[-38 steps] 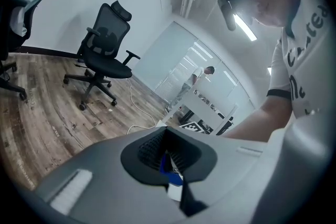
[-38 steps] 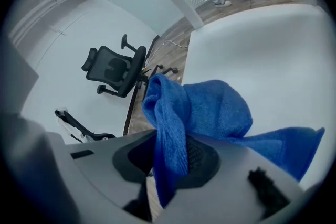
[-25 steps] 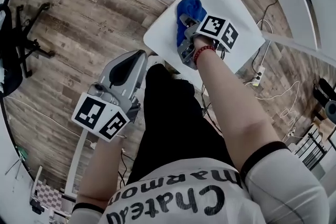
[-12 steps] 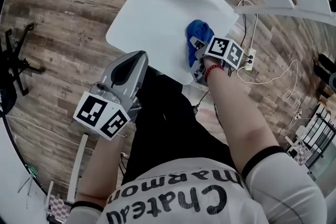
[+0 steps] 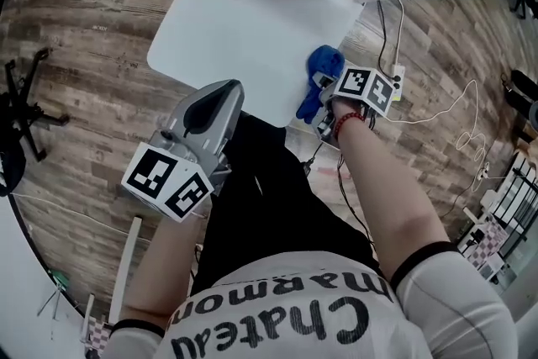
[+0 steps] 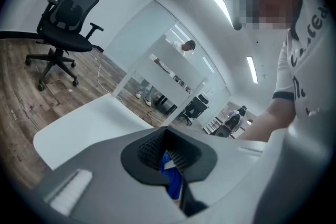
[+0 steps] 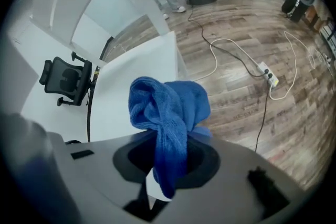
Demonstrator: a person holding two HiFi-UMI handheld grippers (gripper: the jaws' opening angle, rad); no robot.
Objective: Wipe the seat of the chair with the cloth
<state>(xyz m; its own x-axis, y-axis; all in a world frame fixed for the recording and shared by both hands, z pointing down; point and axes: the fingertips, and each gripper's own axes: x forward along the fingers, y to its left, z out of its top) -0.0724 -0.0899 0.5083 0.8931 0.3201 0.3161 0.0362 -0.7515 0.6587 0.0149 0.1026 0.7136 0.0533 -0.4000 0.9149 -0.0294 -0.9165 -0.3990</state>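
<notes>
Cloth (image 5: 318, 78): blue terry, bunched into a twisted wad. One strand is pinched between the jaws of the right gripper (image 5: 326, 97), and the bulk stands out beyond them. In the head view it sits at 1 o'clock, on the seat's 4 o'clock corner and partly past the edge. Contact with the seat cannot be told.
Chair seat (image 5: 244, 13): white, smooth, flat, with rounded corners, at 12 o'clock.

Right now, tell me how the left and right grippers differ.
The right gripper is shut on the blue cloth; the left gripper has its jaws together on nothing. The right gripper is at the edge of the chair seat; the left gripper hangs clear of it. Both carry a marker cube.
</notes>
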